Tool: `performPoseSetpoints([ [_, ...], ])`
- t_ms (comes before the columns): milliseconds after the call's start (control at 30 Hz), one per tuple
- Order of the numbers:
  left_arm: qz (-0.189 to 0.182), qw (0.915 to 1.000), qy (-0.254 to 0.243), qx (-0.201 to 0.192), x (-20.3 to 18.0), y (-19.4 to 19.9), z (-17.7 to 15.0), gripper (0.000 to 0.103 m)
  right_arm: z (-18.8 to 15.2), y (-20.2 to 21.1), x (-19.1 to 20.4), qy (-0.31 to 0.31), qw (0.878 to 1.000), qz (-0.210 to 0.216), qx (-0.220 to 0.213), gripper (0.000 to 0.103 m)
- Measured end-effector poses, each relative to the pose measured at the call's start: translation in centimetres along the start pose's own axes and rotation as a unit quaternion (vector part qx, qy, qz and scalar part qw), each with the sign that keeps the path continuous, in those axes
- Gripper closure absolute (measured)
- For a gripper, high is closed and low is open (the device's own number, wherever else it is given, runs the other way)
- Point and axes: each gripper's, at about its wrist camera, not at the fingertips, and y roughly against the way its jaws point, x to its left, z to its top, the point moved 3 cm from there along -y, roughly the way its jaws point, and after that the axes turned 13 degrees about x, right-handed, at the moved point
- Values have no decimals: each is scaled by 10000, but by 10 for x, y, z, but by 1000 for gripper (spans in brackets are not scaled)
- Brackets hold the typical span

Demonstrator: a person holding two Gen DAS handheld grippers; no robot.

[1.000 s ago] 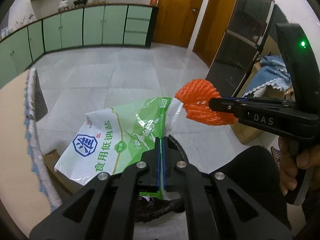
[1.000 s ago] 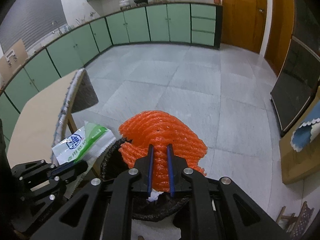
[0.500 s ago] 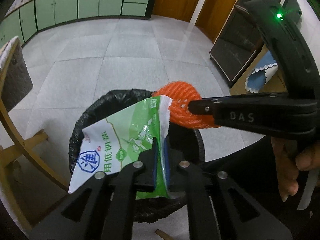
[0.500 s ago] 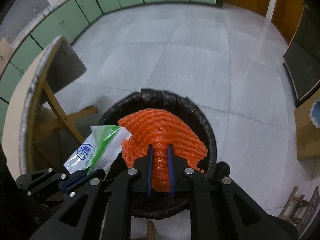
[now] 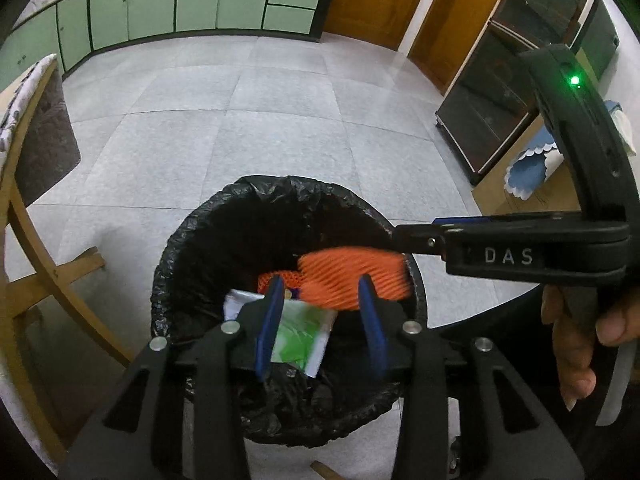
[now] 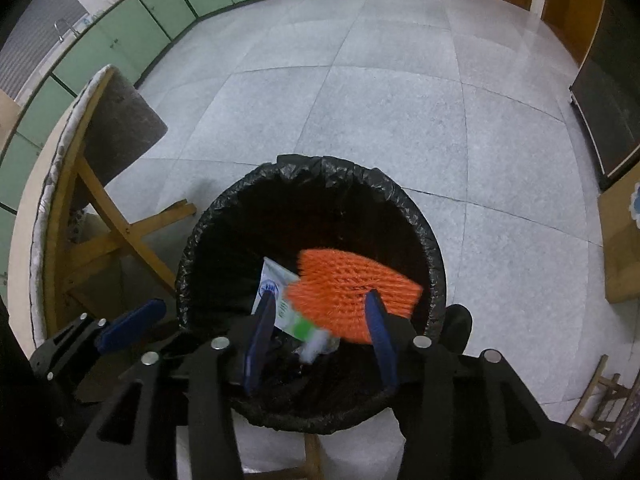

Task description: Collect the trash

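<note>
Two items, net [image 6: 352, 296] and packet [image 5: 300, 330], appear released, blurred, below both opening grippers [image 5: 320, 312] [image 6: 320, 324], inside the bin [image 6: 224, 220]. Other trash, if any, is unseen.

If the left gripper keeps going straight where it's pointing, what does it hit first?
Probably the green-and-white packet, seen blurred between its opening jaws over the black-lined bin. The left gripper has let go of it; the bin's inside lies behind. Depth is unclear.
</note>
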Motion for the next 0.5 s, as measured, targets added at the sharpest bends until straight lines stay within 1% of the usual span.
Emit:
performPoseSetpoints([
  [67,64,9999,57,-106,2,10,-1,57,1,4,-2,-44,10000,29,-77,57],
  [133,133,9996,160,-210,5,16,-3,44,1,6,-4,-78,9999,66,-105,57],
  [267,264,9979,357,-467,7,46,-9,36,0,10,-1,-54,9999,77,-140,57],
  [333,299,9970,421,-574,6,62,-14,28,-3,15,3,3,9998,65,-170,56],
  [367,339,9965,446,-627,5,69,-16,26,-5,18,5,32,9998,55,-198,54],
  [433,497,9943,531,-774,6,93,-22,17,-12,29,11,87,9995,-19,-313,43],
  [500,622,9919,611,-929,8,116,-29,14,-23,45,21,180,9984,-113,-518,37],
])
